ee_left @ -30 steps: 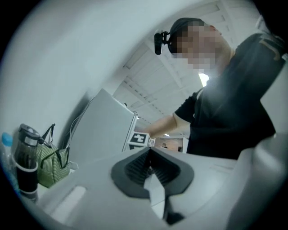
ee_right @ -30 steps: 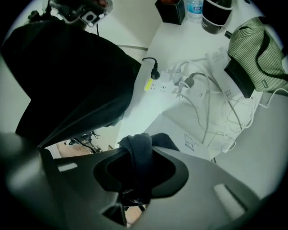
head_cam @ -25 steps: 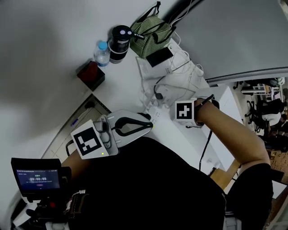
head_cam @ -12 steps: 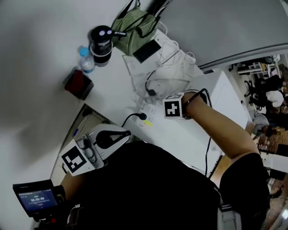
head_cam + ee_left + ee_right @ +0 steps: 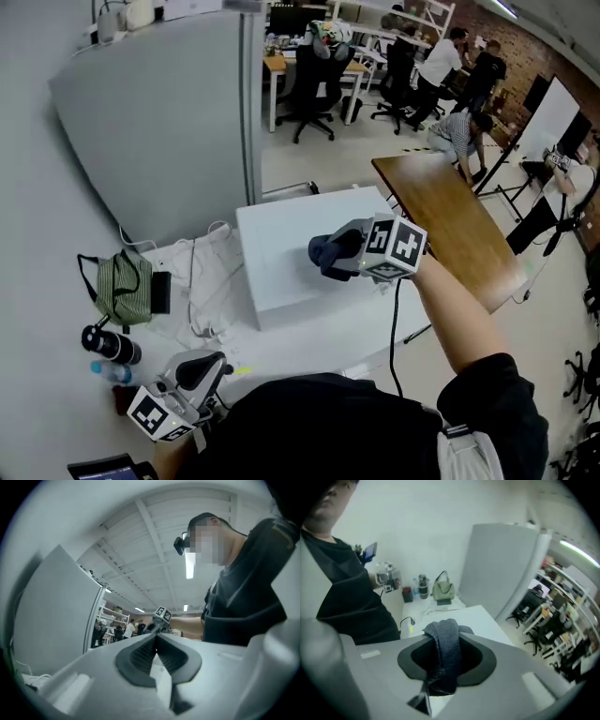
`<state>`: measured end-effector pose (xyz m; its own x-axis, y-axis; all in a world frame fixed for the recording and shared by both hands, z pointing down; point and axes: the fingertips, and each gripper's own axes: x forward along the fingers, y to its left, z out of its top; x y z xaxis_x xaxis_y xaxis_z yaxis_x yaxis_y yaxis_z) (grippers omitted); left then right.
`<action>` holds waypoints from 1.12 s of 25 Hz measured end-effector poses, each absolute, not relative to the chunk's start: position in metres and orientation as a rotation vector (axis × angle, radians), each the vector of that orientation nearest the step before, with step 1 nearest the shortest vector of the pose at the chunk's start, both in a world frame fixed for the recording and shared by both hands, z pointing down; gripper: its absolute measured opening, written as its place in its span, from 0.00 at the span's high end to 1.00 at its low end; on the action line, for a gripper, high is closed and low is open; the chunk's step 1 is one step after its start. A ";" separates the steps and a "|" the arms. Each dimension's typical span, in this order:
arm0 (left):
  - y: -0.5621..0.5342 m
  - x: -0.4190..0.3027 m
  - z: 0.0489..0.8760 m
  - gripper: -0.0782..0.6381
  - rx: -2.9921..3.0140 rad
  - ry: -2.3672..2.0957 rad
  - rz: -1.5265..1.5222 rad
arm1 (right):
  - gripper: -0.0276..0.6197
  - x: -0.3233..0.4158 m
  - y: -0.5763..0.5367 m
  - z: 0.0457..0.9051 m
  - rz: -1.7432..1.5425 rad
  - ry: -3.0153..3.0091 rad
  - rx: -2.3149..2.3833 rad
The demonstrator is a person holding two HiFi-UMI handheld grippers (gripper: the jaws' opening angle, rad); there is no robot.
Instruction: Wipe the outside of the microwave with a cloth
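Right gripper (image 5: pixel 345 253) clamped on the dark cloth (image 5: pixel 323 251), poised over the top of the white microwave (image 5: pixel 281 272); contact uncertain. Left gripper (image 5: pixel 192 370) closed on nothing, low near the table edge. Wiping seemingly just starting; all faces remain

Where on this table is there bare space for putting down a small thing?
Bare: the microwave top left of the cloth, and the table strip in front of it. Crowded: left of the microwave, with cables, striped bag and flask.
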<state>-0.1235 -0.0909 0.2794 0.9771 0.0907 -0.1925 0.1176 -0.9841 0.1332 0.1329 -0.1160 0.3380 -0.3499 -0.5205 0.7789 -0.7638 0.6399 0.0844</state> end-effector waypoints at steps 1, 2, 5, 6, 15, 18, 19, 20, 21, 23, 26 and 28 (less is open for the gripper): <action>-0.087 -0.101 0.277 0.88 2.993 0.194 -0.259 | 0.82 0.169 -0.100 0.335 0.394 -2.087 1.111; -0.084 -0.077 0.274 0.88 3.008 0.221 -0.242 | 0.82 0.203 -0.084 0.335 0.407 -2.139 1.216; -0.084 -0.008 0.269 0.88 3.010 0.252 -0.252 | 0.82 0.292 -0.053 0.343 0.440 -2.314 1.485; -0.083 0.016 0.268 0.88 2.996 0.262 -0.263 | 0.81 0.318 -0.046 0.347 0.451 -2.373 1.559; -0.060 0.188 0.274 0.88 2.895 0.261 -0.073 | 0.81 0.504 -0.065 0.415 0.639 -2.649 2.012; -0.055 0.204 0.273 0.88 2.888 0.212 0.046 | 0.81 0.503 -0.097 0.430 0.725 -2.805 1.994; -0.054 0.207 0.274 0.88 2.886 0.199 0.077 | 0.81 0.501 -0.108 0.430 0.744 -2.860 1.986; -0.054 0.210 0.275 0.88 2.886 0.186 0.104 | 0.81 0.501 -0.119 0.430 0.757 -2.906 1.981; -0.055 0.212 0.276 0.88 2.888 0.172 0.128 | 0.81 0.500 -0.129 0.431 0.767 -2.943 1.975; -0.059 0.212 0.278 0.88 2.893 0.134 0.161 | 0.81 0.497 -0.144 0.438 0.798 -3.003 1.941; -0.065 0.217 0.273 0.88 2.890 0.069 0.176 | 0.82 0.492 -0.157 0.455 0.915 -3.086 1.883; -0.067 0.223 0.270 0.88 2.878 0.040 0.176 | 0.82 0.493 -0.161 0.480 1.041 -3.089 1.858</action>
